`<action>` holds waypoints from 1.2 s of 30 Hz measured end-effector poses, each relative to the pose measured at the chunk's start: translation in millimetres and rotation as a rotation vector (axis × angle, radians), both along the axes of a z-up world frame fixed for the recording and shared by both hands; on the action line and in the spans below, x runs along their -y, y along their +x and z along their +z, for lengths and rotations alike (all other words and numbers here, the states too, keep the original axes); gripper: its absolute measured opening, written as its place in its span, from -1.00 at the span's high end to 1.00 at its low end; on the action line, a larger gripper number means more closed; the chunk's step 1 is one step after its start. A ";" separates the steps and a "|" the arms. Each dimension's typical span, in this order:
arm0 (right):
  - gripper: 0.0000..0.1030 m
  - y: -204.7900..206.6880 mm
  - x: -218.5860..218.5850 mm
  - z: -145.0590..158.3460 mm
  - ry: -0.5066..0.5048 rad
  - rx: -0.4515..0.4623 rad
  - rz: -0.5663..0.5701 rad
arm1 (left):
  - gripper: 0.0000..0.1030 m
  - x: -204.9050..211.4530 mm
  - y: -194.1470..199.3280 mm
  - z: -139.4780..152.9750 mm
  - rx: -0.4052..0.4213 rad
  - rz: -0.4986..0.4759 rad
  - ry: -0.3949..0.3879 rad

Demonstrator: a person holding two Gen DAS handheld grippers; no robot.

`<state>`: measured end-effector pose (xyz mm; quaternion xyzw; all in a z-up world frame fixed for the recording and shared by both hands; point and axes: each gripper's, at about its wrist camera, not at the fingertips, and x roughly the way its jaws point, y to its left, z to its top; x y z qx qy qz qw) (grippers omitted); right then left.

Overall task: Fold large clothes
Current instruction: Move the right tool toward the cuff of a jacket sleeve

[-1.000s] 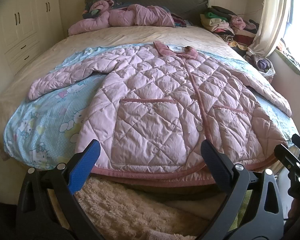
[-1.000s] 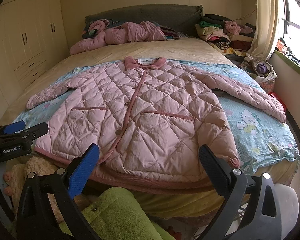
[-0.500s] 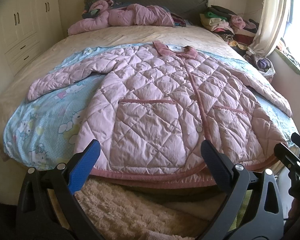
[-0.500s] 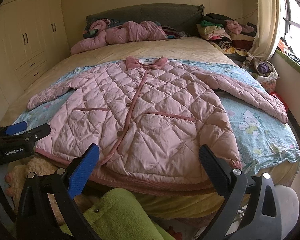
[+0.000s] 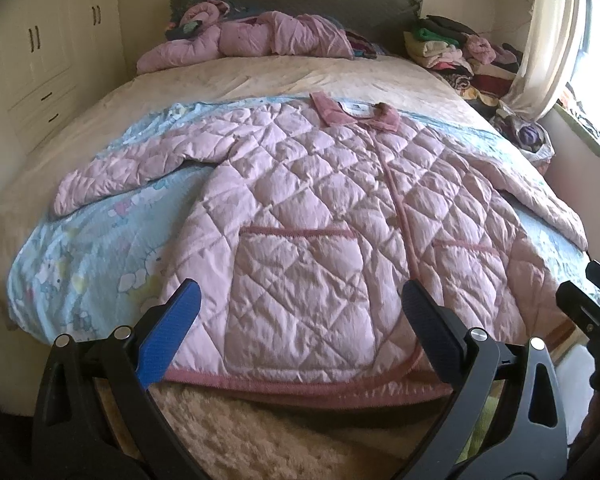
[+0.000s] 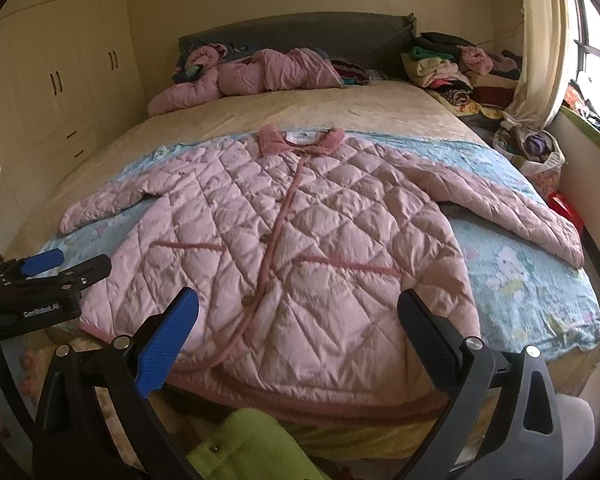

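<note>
A pink quilted jacket [image 5: 320,208] [image 6: 300,240] lies flat and face up on a light blue cartoon blanket [image 5: 88,248] [image 6: 520,280], collar toward the headboard, both sleeves spread out. Its hem reaches the foot edge of the bed. My left gripper [image 5: 300,312] hovers open just before the hem, over the left pocket, holding nothing. My right gripper [image 6: 298,320] is also open and empty, near the hem by the button line. The left gripper [image 6: 60,268] shows at the left edge of the right wrist view, and the right gripper [image 5: 592,300] at the right edge of the left wrist view.
Another pink jacket [image 5: 256,40] lies crumpled by the grey headboard [image 6: 300,36]. Stacked clothes [image 6: 456,68] sit at the back right beside a curtain [image 6: 544,40]. Cream wardrobes [image 6: 60,64] line the left wall. A fluffy beige throw [image 5: 260,432] and something lime green [image 6: 252,448] lie below the grippers.
Both grippers have edged slightly forward and up toward the bed, so the jacket's hem sits a little lower in view. Both stay open; the jacket has not moved.
</note>
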<state>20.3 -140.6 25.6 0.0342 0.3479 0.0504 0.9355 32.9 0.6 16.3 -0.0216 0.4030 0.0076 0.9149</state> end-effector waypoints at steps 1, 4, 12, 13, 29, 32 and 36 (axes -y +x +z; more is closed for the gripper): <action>-0.92 4.4 0.3 1.9 0.009 -0.002 0.004 | -0.82 -1.4 4.0 1.1 -0.004 0.001 0.001; -0.92 15.1 -1.0 10.3 0.031 0.010 0.014 | -0.82 -5.7 14.2 6.3 -0.005 0.003 0.001; -0.92 49.1 -6.9 38.6 0.076 0.050 0.035 | -0.82 -16.1 40.9 26.5 0.025 0.018 -0.020; -0.92 53.5 -7.5 43.0 0.080 0.058 0.037 | -0.82 -17.3 45.5 29.7 0.028 0.021 -0.018; -0.92 125.4 -4.5 103.9 0.172 0.154 0.045 | -0.82 -27.1 117.1 74.6 0.045 0.067 -0.005; -0.92 142.5 1.3 113.5 0.175 0.169 0.021 | -0.82 -25.6 133.1 85.1 0.052 0.071 0.001; -0.92 165.4 15.7 124.5 0.197 0.180 -0.017 | -0.82 -24.6 154.7 99.1 0.064 0.073 -0.013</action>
